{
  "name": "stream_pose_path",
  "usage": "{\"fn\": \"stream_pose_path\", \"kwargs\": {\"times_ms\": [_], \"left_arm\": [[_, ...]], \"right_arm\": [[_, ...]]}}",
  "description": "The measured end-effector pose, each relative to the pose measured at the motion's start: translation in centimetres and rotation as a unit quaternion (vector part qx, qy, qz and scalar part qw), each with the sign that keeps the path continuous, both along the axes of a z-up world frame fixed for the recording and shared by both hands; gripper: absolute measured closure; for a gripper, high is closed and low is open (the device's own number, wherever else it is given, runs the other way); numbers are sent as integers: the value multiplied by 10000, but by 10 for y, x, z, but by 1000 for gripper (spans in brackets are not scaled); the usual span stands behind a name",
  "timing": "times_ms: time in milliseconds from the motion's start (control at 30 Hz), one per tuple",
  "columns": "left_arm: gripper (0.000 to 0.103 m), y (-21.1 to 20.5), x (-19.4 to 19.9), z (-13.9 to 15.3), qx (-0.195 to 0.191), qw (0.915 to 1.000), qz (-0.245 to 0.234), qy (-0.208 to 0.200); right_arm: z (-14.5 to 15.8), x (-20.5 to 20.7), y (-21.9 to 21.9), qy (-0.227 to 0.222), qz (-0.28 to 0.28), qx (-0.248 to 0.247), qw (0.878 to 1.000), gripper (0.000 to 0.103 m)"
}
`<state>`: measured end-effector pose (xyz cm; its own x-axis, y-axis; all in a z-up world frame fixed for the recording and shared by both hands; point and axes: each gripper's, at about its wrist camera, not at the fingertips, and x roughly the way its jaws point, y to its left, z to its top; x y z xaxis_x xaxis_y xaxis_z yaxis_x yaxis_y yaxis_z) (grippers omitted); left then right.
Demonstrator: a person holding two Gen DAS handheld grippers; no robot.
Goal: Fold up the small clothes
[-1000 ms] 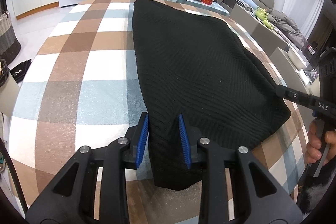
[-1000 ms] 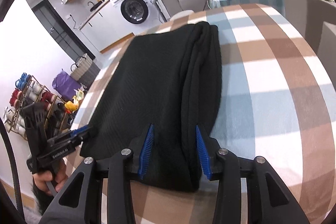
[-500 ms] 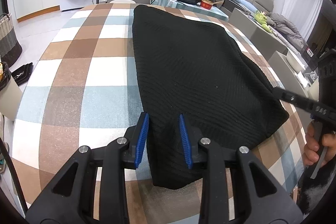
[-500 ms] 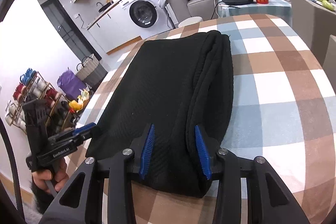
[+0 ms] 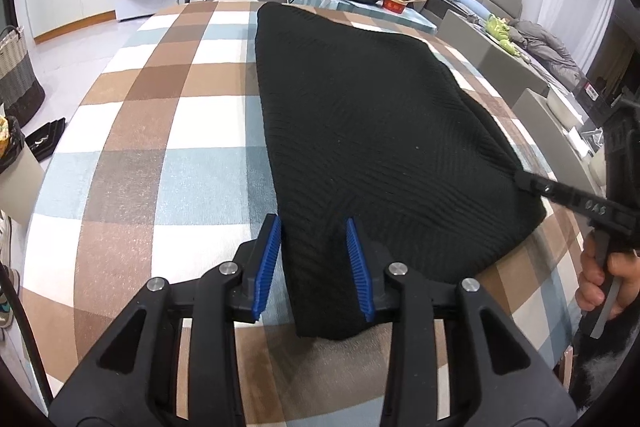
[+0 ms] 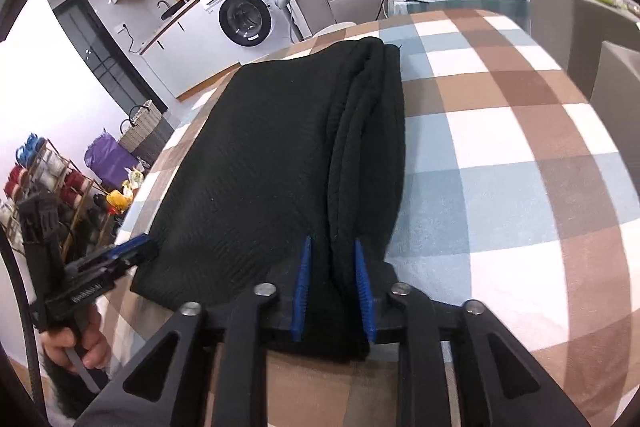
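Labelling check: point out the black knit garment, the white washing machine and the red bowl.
Black knit garment (image 5: pixel 360 115), left wrist view, middle of its top layer.
White front-loading washing machine (image 6: pixel 246 17), right wrist view, on its round door.
Small red bowl (image 5: pixel 394 2), left wrist view, on its outer wall.

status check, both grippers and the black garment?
Left gripper jaws just opening, straddling black garment's near-left corner. Right gripper just closing on near-right folded edge. Checked tablecloth unobstructed.

The tabletop (image 5: pixel 168 131) wears a checked cloth of brown, white and pale blue squares. A black knit garment (image 5: pixel 372 131), folded lengthwise, lies flat on it, its near end close to the tabletop's near edge.
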<state>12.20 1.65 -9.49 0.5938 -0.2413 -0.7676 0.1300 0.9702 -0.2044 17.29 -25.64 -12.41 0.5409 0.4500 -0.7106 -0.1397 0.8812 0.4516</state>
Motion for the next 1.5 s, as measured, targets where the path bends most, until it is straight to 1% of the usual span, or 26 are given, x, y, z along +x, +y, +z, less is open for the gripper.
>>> {"fn": "stream_pose_path", "kwargs": {"times_ms": [67,200,267,300,333,400,467,567,633,700,733,767,833,867,900,933,967,1000,1067,1100,1167,1200,1300,1367,1400,1500], "left_arm": [[64,-1,-6,1,54,10000,-11,-59],[62,-2,-16,1,172,9997,-74,-148],[62,-3,-20,2,205,9996,-75,-162],[62,-5,-23,4,215,9995,-116,-203],[62,-7,-25,6,225,9993,-145,-244],[62,-13,-28,13,203,9989,-240,-340],[56,-20,-29,18,153,9984,-353,-418],[49,-39,-28,24,77,9966,-616,-545],[47,-55,-25,24,71,9947,-869,-550],[45,-69,-20,18,160,9928,-1083,-492],[45,-75,-17,15,245,9924,-1124,-426],[45,-80,-15,10,324,9922,-1153,-349],[45,-83,-9,3,380,9921,-1165,-249],[45,-83,-8,1,378,9920,-1184,-220],[45,-83,-6,-2,369,9919,-1198,-186],[44,-83,-5,-3,359,9920,-1202,-163],[44,-82,-4,-5,341,9919,-1211,-143],[44,-80,-2,-6,313,9919,-1222,-131],[44,-80,-1,-6,269,9918,-1241,-144],[44,-79,0,-6,258,9917,-1248,-157],[43,-78,1,-6,254,9916,-1255,-174],[43,-78,2,-7,266,9916,-1254,-164],[43,-75,3,-8,276,9920,-1228,-134],[43,-73,3,-8,270,9922,-1211,-120],[43,-73,4,-8,271,9922,-1213,-120],[43,-73,5,-9,305,9921,-1207,-120]], "right_arm": [[-5,-4,-3,62,-62,-63,9999,73],[-6,-15,-7,-45,-90,-43,9999,71],[-16,-15,-9,140,-85,23,9999,69],[-19,-15,-13,232,-149,153,9995,68],[-17,-17,-15,205,-189,214,9994,68],[-6,-20,-14,13,-204,101,9997,68],[10,-22,-10,-304,-166,14,9994,68],[23,-14,-3,-530,27,143,9985,67],[23,-1,6,-558,221,172,9980,67],[16,14,11,-446,326,222,9982,67],[8,25,13,-237,390,336,9984,67],[3,32,14,-105,384,357,9986,67],[-11,45,13,112,234,189,9995,68],[-15,48,12,138,222,262,9993,68],[-15,49,10,81,193,353,9992,80],[-13,50,8,19,309,553,9980,95],[-9,48,6,-95,412,796,9959,95],[-1,44,3,-358,418,904,9944,95],[5,42,-2,-460,385,824,9948,95],[3,43,-5,-364,364,824,9953,95],[-14,47,-5,51,190,429,9989,95],[-19,46,-5,138,191,390,9990,95],[-15,43,-21,35,73,850,9963,90],[-9,43,-28,-131,-148,690,9974,86],[-8,47,-29,-129,-218,589,9979,84],[-14,63,-31,6,-319,631,9975,82]]}}
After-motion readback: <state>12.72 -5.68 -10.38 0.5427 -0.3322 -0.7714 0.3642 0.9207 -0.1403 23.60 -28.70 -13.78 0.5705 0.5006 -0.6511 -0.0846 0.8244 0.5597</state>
